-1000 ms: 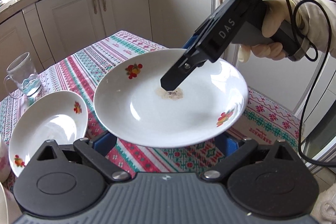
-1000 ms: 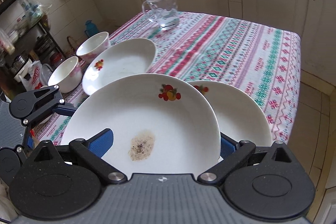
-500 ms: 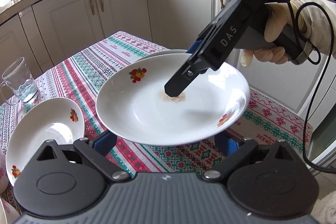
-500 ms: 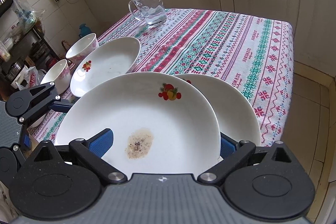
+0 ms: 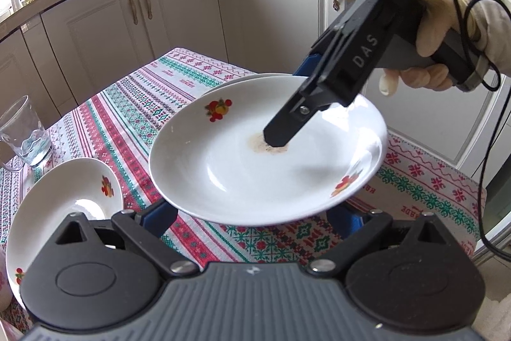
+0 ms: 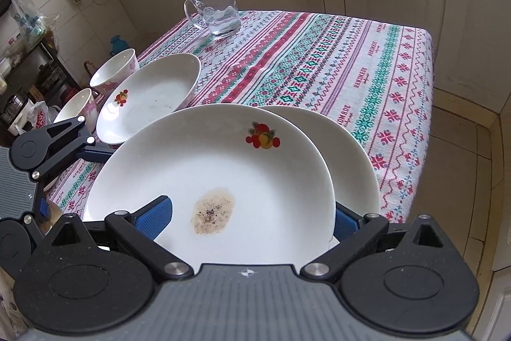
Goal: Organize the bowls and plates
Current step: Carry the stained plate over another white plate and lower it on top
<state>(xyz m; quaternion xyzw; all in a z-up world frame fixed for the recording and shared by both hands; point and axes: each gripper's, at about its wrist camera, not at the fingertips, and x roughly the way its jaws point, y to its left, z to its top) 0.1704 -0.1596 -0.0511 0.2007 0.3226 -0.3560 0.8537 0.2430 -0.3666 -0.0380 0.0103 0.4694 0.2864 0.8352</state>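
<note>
A white plate with fruit decals and a brown stain (image 5: 255, 178) (image 6: 230, 168) hangs tilted above the table. My right gripper (image 5: 284, 130) (image 6: 250, 216) is shut on it, with one finger on the stain and the other under the rim. My left gripper (image 5: 252, 216) is open, its fingers (image 6: 95, 151) reaching beneath the plate's near rim, tips hidden. A second white plate (image 6: 354, 155) (image 5: 242, 78) lies on the cloth right under the held one. A third decal plate (image 6: 153, 95) (image 5: 60, 200) and two white bowls (image 6: 115, 72) (image 6: 76, 107) sit further left.
A glass mug (image 6: 217, 8) (image 5: 24, 130) stands at the far side of the patterned tablecloth (image 6: 319, 53). The table's edge and tiled floor lie just right of the lower plate. Kitchen cabinets surround the table. A gloved hand (image 5: 440, 21) holds the right gripper.
Both grippers and the stained plate have drifted toward the plate at the table's edge. The mug and the left plate have slid away to the left in the left wrist view.
</note>
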